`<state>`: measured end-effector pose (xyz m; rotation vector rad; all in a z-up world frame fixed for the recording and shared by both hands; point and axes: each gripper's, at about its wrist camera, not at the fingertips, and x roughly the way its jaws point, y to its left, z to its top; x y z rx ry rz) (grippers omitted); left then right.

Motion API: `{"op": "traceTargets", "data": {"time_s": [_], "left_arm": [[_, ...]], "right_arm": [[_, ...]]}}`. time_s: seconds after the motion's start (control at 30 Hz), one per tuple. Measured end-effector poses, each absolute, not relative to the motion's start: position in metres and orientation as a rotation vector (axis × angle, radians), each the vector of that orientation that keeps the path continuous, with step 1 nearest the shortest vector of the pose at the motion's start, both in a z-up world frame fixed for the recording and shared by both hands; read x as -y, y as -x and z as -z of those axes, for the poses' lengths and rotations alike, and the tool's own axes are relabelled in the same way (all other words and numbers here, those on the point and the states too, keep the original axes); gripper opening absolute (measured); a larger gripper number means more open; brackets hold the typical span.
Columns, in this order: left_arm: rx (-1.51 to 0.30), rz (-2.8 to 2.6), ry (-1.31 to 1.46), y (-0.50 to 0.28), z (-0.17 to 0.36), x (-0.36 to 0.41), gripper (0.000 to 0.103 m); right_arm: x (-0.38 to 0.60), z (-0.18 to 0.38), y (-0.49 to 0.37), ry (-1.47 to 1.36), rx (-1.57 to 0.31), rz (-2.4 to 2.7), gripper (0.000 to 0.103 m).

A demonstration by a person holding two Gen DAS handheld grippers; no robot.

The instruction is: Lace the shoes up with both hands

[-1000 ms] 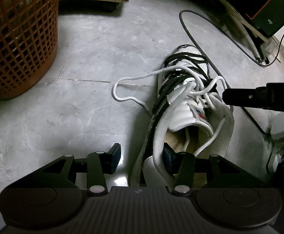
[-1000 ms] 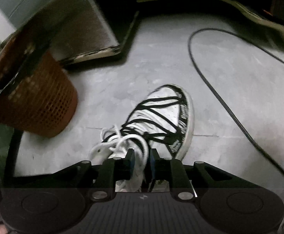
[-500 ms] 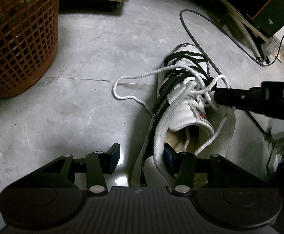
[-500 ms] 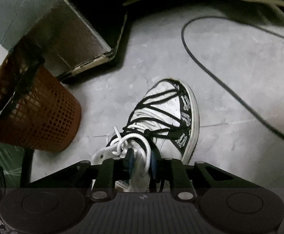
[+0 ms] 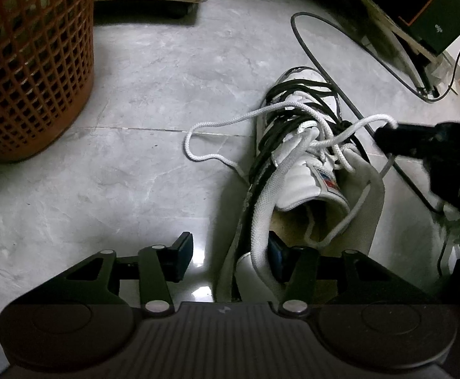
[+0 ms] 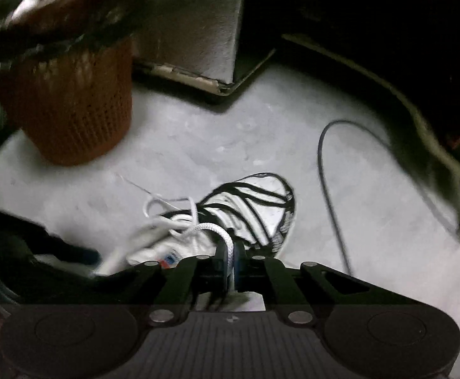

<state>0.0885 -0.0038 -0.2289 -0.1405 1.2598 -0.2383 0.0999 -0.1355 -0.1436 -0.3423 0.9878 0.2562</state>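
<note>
Right gripper [image 6: 228, 260] first: its two black fingers have just been closing and now clench a strand of the white braided cotton lace [image 6: 209, 229], the cord arching out from between the pads toward the eyelets. A second ago that strand sat loose in a wider gap; now it is pinched and drawn out to the side, so a pull to tighten looks under way. Left gripper [image 5: 230, 254] stays put, jaws apart: one pad stands over bare floor, the other is tucked inside the collar of the white high-top sneaker with black criss-cross cords [image 5: 305, 164], whose collar wall sits between the fingers. I judge it a brace, not a squeeze.

Room now. Ahead of the left fingers the grey marbled tile floor [image 5: 135, 173] lies open, a slack lace loop resting on it. Far left stands the orange plastic mesh wastebasket [image 5: 31, 63]. Just beyond the right fingertips runs a black cable [image 6: 327, 183], near the toe: snag risk if the pull swings that way.
</note>
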Motion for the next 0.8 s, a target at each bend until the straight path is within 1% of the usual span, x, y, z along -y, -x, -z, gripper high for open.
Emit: {"op": "traceTargets", "data": {"time_s": [0.1, 0.33, 0.37, 0.43, 0.47, 0.53, 0.6, 0.63, 0.8], "left_arm": [[-1.264, 0.235, 0.145, -0.089, 0.229, 0.003, 0.055], [-1.265, 0.234, 0.144, -0.088, 0.229, 0.003, 0.055], [-1.266, 0.234, 0.143, -0.088, 0.229, 0.003, 0.055], [-1.266, 0.234, 0.140, -0.088, 0.229, 0.003, 0.056], [-1.266, 0.234, 0.141, -0.088, 0.230, 0.003, 0.056], [-1.266, 0.232, 0.143, -0.088, 0.230, 0.002, 0.057], [-1.267, 0.230, 0.148, -0.089, 0.231, 0.001, 0.057], [-1.267, 0.230, 0.152, -0.089, 0.231, 0.001, 0.057], [-1.269, 0.227, 0.154, -0.089, 0.231, 0.000, 0.057]], "right_arm": [[0.144, 0.140, -0.106, 0.369, -0.974, -0.212, 0.004], [0.118, 0.140, -0.088, 0.701, -0.830, -0.272, 0.004], [0.119, 0.141, -0.088, 0.677, -0.841, -0.269, 0.004], [0.124, 0.142, -0.091, 0.605, -0.873, -0.260, 0.007], [0.131, 0.140, -0.095, 0.511, -0.900, -0.261, 0.008], [0.147, 0.137, -0.104, 0.301, -0.955, -0.264, 0.027], [0.165, 0.135, -0.109, 0.095, -0.982, -0.259, 0.034], [0.173, 0.137, -0.110, 0.026, -0.994, -0.239, 0.036], [0.210, 0.148, -0.112, -0.285, -1.054, -0.127, 0.036]]}}
